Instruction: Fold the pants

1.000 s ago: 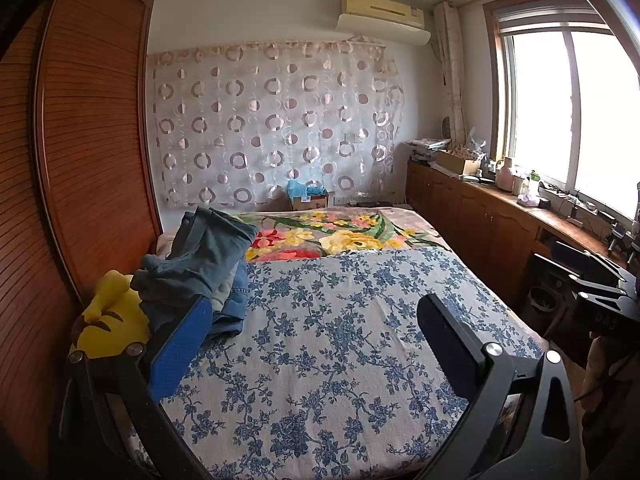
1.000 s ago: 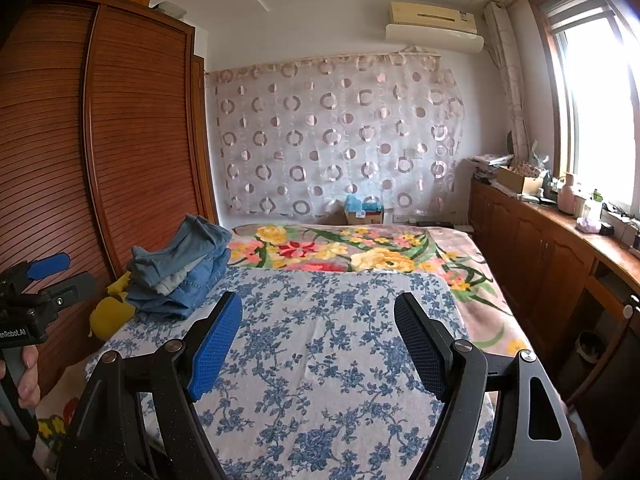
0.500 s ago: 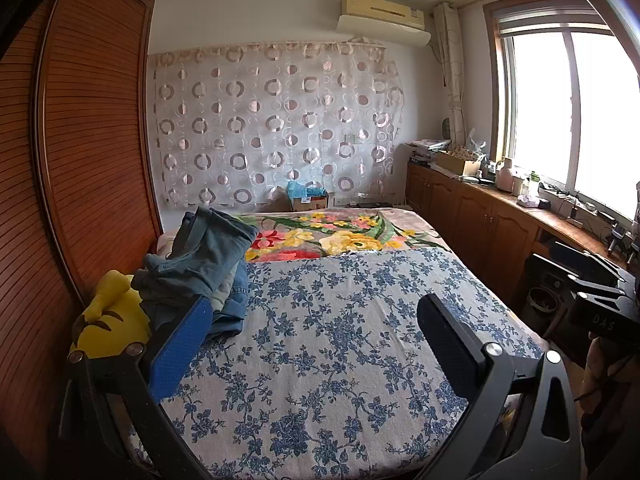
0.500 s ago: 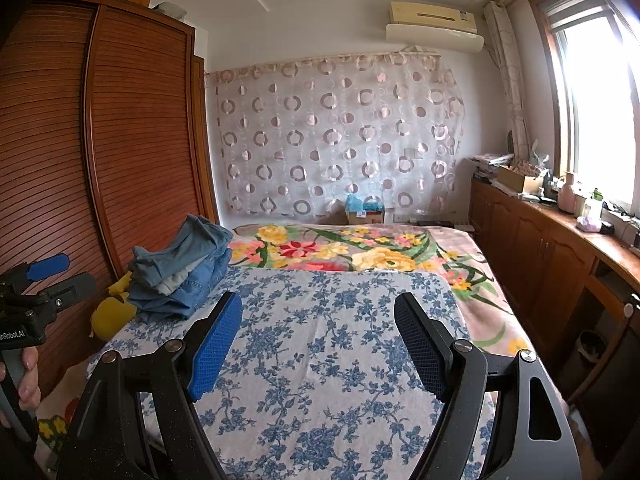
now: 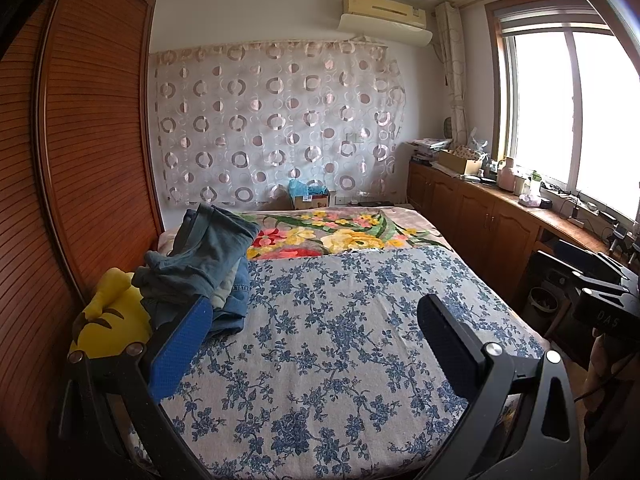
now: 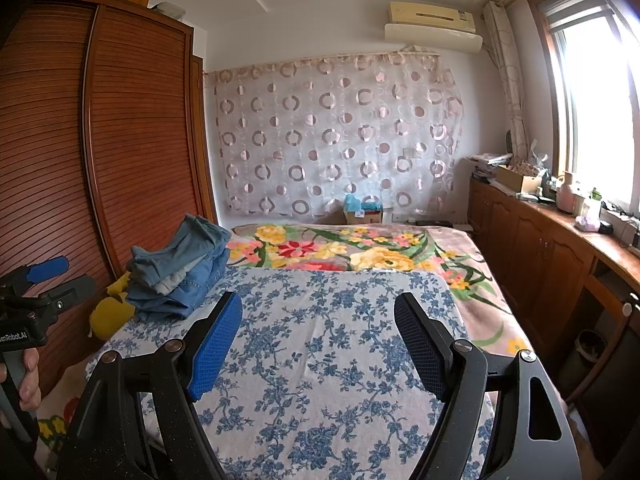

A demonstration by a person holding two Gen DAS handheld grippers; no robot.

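A heap of blue and grey pants (image 5: 204, 264) lies on the left side of the bed, against the wardrobe; it also shows in the right wrist view (image 6: 180, 270). My left gripper (image 5: 316, 312) is open and empty above the blue floral sheet (image 5: 340, 344), with its left finger just in front of the heap. My right gripper (image 6: 320, 312) is open and empty above the same sheet (image 6: 320, 360), to the right of the heap. The left gripper also shows at the left edge of the right wrist view (image 6: 56, 276).
A yellow plush toy (image 5: 110, 320) lies beside the pants. A wooden slatted wardrobe (image 5: 92, 160) runs along the left. A flowered blanket (image 5: 340, 236) covers the far bed. Low wooden cabinets (image 5: 492, 224) with clutter stand under the window on the right.
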